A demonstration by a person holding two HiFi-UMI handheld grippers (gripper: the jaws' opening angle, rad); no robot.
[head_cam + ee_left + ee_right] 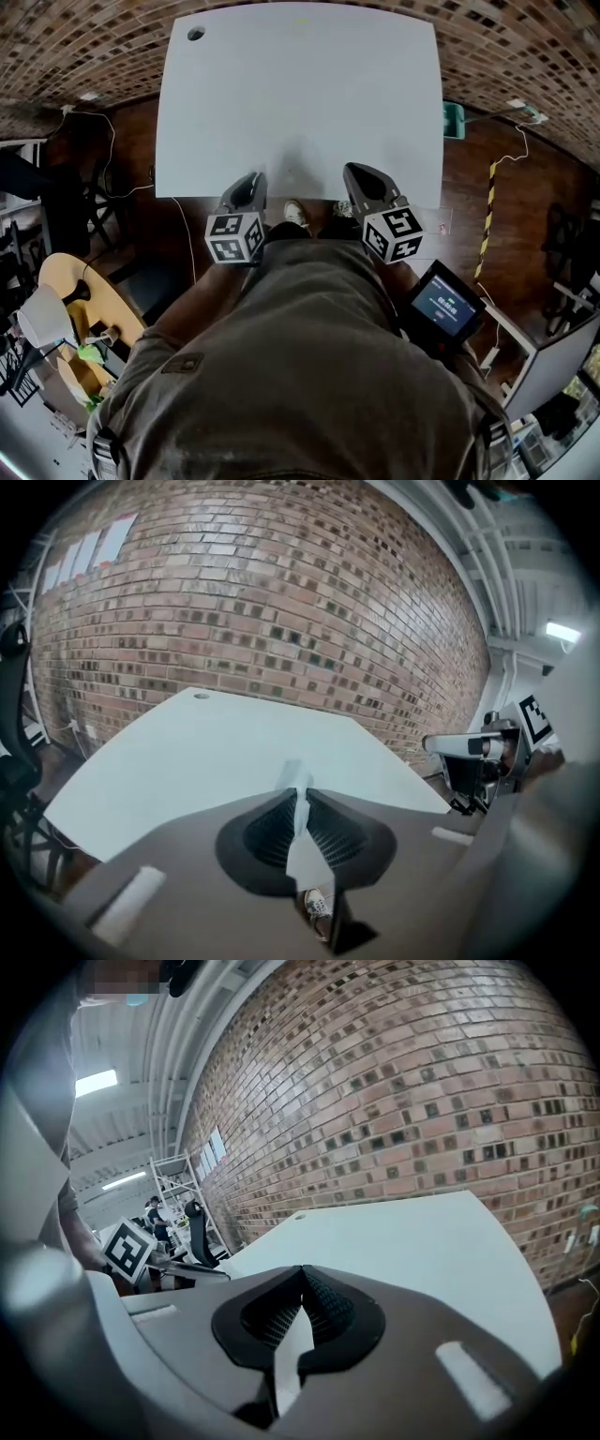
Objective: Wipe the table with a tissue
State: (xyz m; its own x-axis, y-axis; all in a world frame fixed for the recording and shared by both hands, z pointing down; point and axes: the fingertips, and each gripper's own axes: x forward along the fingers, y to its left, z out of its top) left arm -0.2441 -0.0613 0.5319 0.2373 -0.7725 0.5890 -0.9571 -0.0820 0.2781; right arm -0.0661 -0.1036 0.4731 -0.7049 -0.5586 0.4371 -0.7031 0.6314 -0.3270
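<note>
The white table (300, 94) lies bare in front of me. My left gripper (251, 180) hovers at its near edge, left of centre. In the left gripper view its jaws (298, 797) are pressed on a thin white tissue (292, 772), and a small tuft sticks out past the tips. The tissue is too small to make out in the head view. My right gripper (356, 172) hangs at the same edge to the right. Its jaws (302, 1275) are shut and hold nothing. Both grippers sit just above the tabletop (206, 742).
A cable hole (195, 34) marks the table's far left corner. A brick wall (281, 602) stands behind the table. A green bin (454, 119) sits right of it, and a striped yellow-black strip (487, 220) further out. A screen device (442, 307) hangs at my right hip.
</note>
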